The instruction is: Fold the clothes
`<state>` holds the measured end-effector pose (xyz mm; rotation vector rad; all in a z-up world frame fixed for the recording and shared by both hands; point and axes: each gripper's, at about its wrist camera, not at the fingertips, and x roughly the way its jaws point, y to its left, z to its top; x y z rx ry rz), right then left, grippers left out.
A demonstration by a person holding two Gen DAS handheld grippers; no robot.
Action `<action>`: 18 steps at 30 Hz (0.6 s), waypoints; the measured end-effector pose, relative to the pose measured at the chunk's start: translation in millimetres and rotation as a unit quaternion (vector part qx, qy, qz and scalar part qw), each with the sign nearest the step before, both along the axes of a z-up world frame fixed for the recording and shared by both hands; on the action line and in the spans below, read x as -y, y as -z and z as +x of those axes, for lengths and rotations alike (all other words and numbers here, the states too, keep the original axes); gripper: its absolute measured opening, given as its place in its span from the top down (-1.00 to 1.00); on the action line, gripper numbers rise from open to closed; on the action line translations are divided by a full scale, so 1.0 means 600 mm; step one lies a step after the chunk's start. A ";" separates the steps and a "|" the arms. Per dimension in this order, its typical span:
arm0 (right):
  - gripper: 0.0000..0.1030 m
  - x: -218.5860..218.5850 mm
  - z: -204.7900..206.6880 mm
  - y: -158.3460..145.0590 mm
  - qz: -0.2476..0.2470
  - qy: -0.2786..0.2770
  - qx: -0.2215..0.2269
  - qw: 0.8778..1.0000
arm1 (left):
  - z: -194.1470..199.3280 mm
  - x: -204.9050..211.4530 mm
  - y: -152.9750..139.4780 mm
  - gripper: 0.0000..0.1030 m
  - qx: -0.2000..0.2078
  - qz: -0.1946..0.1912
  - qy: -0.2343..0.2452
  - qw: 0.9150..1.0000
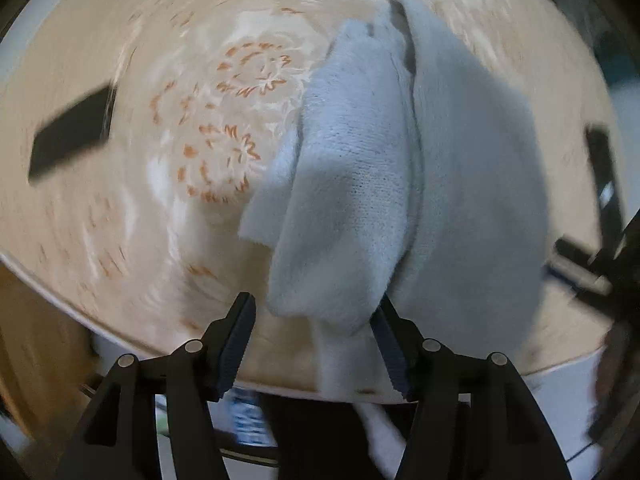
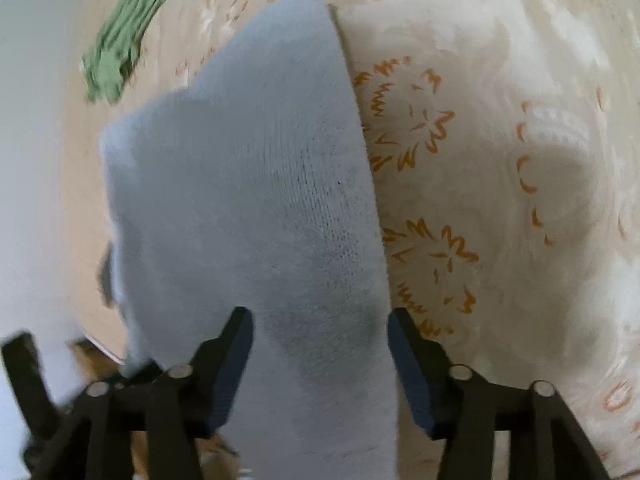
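Observation:
A pale blue knitted garment lies in loose folds on the cream floral tablecloth, with one end hanging over the near table edge. My left gripper is open, its fingers either side of the garment's near fold, not closed on it. In the right wrist view the same blue garment fills the centre and runs down between the open fingers of my right gripper. Both views are motion-blurred.
A crumpled green cloth lies at the far left of the table in the right wrist view. A flat black object lies on the tablecloth at left in the left wrist view. The other gripper's black frame shows at the right edge.

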<state>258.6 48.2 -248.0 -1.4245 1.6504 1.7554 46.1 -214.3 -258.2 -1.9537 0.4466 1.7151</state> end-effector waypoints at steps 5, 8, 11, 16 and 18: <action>-0.60 0.017 0.027 0.043 -0.071 0.016 0.001 0.997 | -0.016 0.048 -0.015 -0.62 0.083 0.079 -0.162 0.980; -0.60 0.038 0.030 0.062 -0.090 0.012 0.002 0.996 | -0.046 0.044 -0.032 -0.63 0.083 0.105 -0.180 0.974; -0.60 0.059 0.027 0.076 -0.108 0.019 -0.004 0.994 | -0.092 0.014 -0.054 -0.73 0.034 0.114 -0.152 0.981; -0.60 0.099 0.021 0.097 -0.129 0.022 0.002 0.991 | -0.154 -0.063 -0.018 -0.82 -0.004 0.074 -0.081 0.994; -0.61 0.108 0.024 0.101 -0.133 0.036 0.001 0.990 | -0.163 -0.102 -0.034 -0.82 -0.011 0.089 -0.056 0.994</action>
